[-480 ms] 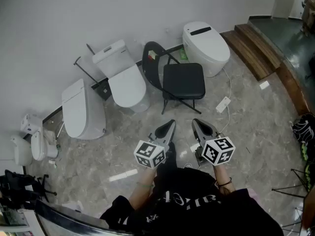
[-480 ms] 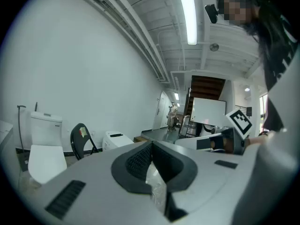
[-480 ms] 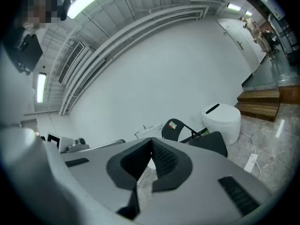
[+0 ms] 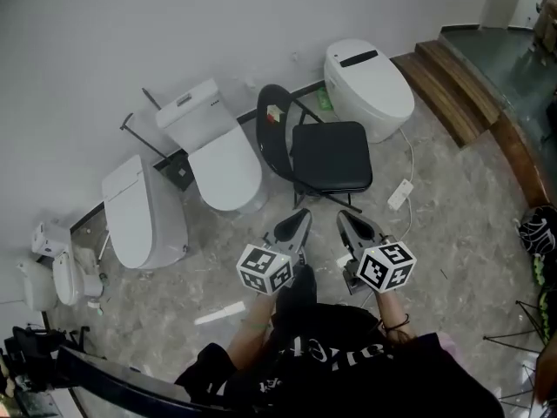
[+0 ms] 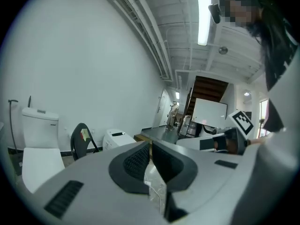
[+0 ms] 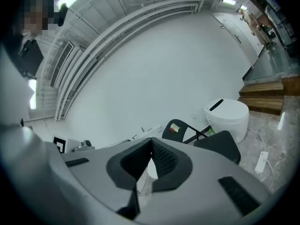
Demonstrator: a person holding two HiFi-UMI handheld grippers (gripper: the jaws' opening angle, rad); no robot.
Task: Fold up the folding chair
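Observation:
A black folding chair (image 4: 329, 155) stands unfolded on the marble floor, between two white toilets, its seat toward me. Its curved backrest (image 5: 80, 138) carries a small label, and the backrest (image 6: 180, 129) shows again in the right gripper view beside the seat (image 6: 219, 146). My left gripper (image 4: 299, 222) and right gripper (image 4: 345, 222) hover side by side just short of the seat's front edge, touching nothing. Both are shut, jaws together and empty.
A round white toilet (image 4: 369, 85) stands right of the chair, a tank toilet (image 4: 218, 151) left of it, another toilet (image 4: 141, 212) farther left. A white power strip (image 4: 399, 195) with cord lies on the floor. Wooden steps (image 4: 457, 90) rise at the right.
The view has shifted a little toward the chair, which now sits slightly lower and nearer the grippers. The grippers hold the same pose, still shut.

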